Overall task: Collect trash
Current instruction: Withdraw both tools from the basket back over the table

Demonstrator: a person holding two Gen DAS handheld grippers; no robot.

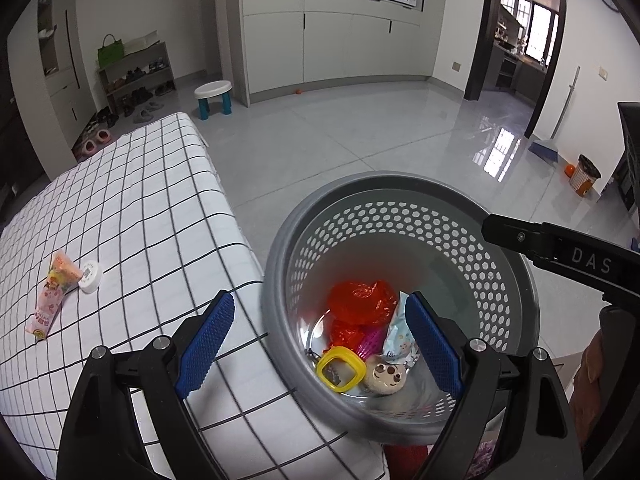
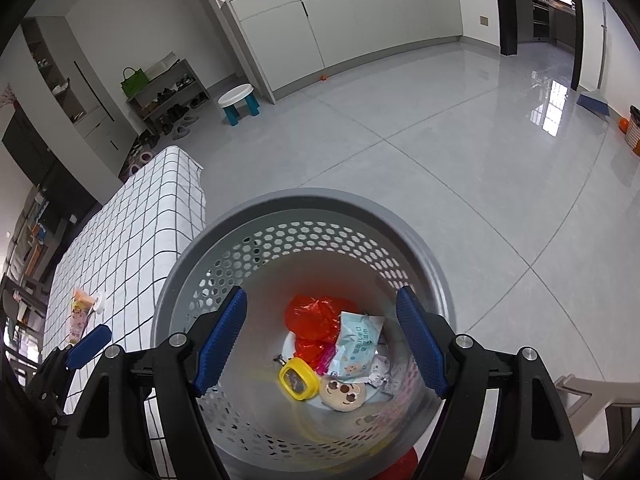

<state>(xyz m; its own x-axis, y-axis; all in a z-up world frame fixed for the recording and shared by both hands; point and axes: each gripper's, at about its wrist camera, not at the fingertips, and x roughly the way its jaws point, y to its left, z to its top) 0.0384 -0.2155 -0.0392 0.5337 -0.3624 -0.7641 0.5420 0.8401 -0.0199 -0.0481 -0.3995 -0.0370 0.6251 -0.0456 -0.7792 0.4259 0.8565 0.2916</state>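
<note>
Open basket mouth, table alongside

Right gripper (jaws apart, empty) above grey bin of trash

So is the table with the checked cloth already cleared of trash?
No, a pink snack wrapper and a white round lid lie on the checked cloth, outside the grey basket.
</note>
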